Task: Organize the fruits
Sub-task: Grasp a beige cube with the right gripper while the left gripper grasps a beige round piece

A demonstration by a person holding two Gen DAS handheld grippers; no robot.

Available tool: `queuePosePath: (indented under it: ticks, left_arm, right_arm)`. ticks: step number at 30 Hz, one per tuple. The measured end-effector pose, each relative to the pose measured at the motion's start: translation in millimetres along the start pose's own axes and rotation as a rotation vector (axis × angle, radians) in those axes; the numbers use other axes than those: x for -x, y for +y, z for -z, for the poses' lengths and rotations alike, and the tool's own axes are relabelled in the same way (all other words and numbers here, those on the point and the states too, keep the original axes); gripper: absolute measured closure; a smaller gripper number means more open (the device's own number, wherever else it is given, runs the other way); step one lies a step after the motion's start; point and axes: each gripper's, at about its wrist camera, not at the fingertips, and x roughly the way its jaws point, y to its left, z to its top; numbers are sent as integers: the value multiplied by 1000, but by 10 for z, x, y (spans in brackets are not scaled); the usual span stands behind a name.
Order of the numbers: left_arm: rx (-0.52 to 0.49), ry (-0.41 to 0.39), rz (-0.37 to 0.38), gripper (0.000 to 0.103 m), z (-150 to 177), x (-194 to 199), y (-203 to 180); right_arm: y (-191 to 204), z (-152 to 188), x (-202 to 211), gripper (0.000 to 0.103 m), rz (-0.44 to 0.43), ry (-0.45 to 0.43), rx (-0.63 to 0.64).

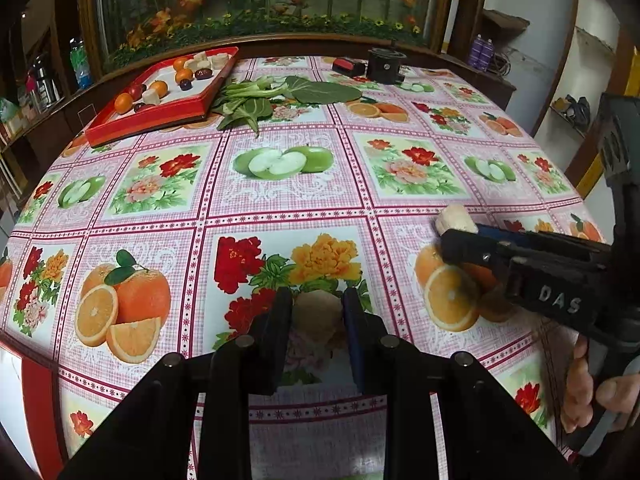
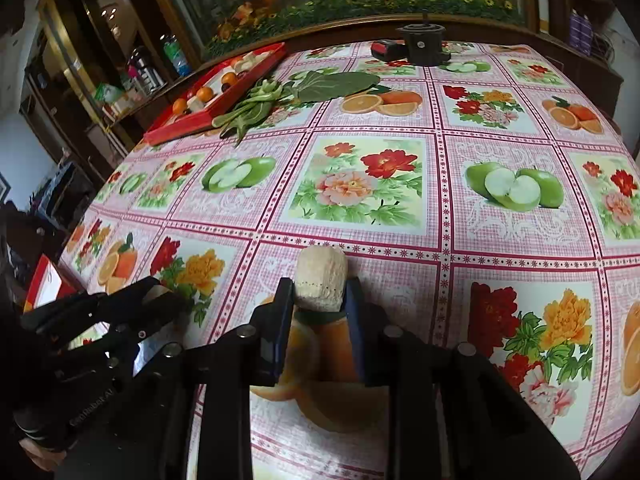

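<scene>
My left gripper (image 1: 318, 308) is shut on a pale beige fruit chunk (image 1: 318, 314), held just above the tablecloth near the front edge. My right gripper (image 2: 320, 298) is shut on a second pale chunk (image 2: 321, 280); in the left wrist view that chunk (image 1: 456, 218) sticks out of the right gripper (image 1: 460, 240) at the right. The left gripper also shows in the right wrist view (image 2: 152, 296) at lower left. A red tray (image 1: 160, 114) at the far left holds oranges (image 1: 123, 103), dark plums (image 1: 203, 73) and more pale chunks (image 1: 151, 96); it also shows in the right wrist view (image 2: 188, 122).
Leafy greens (image 1: 280, 94) lie beside the tray on the fruit-print tablecloth (image 1: 280, 204). A black cylinder device (image 1: 386, 65) and a red and black block (image 1: 349, 67) stand at the far edge. A cabinet with bottles stands to the left, beyond the table.
</scene>
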Motion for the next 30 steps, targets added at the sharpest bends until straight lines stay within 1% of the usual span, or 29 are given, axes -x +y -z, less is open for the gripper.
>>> queuePosePath:
  ticks: [6, 7, 8, 9, 10, 11, 12, 13, 15, 16, 18, 19, 20, 21, 22, 24, 25, 27, 30]
  left_arm:
    - [-10, -4, -13, 77, 2, -20, 11]
    - [-11, -4, -8, 77, 5, -16, 21]
    - [-12, -3, -1, 76, 12, -9, 34]
    - [-14, -1, 4, 72, 18, -3, 45]
    - [-20, 2, 7, 67, 31, 9, 59]
    - [-23, 4, 2, 64, 44, 21, 70]
    - [-24, 6, -2, 61, 52, 28, 78]
    - [-23, 8, 0, 60, 62, 37, 91]
    - [-15, 12, 9, 58, 68, 52, 114]
    - [-13, 14, 9, 55, 70, 54, 119]
    - [-26, 17, 2, 51, 81, 52, 110]
    - [-31, 16, -6, 51, 86, 52, 104]
    - [-32, 14, -10, 51, 82, 48, 97]
    - [-35, 11, -8, 51, 75, 43, 86]
    - [-42, 12, -11, 52, 71, 32, 71]
    - [-62, 3, -30, 58, 67, 16, 36]
    - [-71, -1, -25, 64, 70, 15, 19]
    - [-81, -4, -14, 71, 75, 24, -12]
    - [-90, -11, -10, 79, 89, 32, -33]
  right_arm:
    - [-6, -12, -8, 73, -5, 5, 2]
    - [0, -16, -8, 68, -4, 5, 4]
    - [5, -19, -4, 57, -8, 5, 3]
    - [11, -22, 0, 51, -8, 5, 3]
    - [15, -22, 5, 39, -2, 4, 2]
    - [14, -23, 10, 34, 12, -1, 1]
    - [7, -23, 20, 34, 32, -15, 0]
    - [-6, -24, 29, 34, 40, -27, -6]
    - [-47, -32, 56, 34, 19, -42, -29]
    - [-52, -33, 62, 34, 6, -46, -36]
    - [-29, -29, 32, 44, 26, -37, -22]
    - [-18, -21, 2, 51, 34, -24, -16]
    - [-2, -14, 5, 57, 52, -34, -5]
    - [2, -13, -4, 65, 51, -30, -4]
    - [-6, -12, -19, 74, 46, -24, -9]
    - [-6, -9, -19, 74, 50, -25, -10]
    - [-4, -8, -18, 74, 52, -25, -6]
    - [-6, -10, -17, 74, 53, -25, -7]
    - [-1, -11, -14, 74, 53, -26, -7]
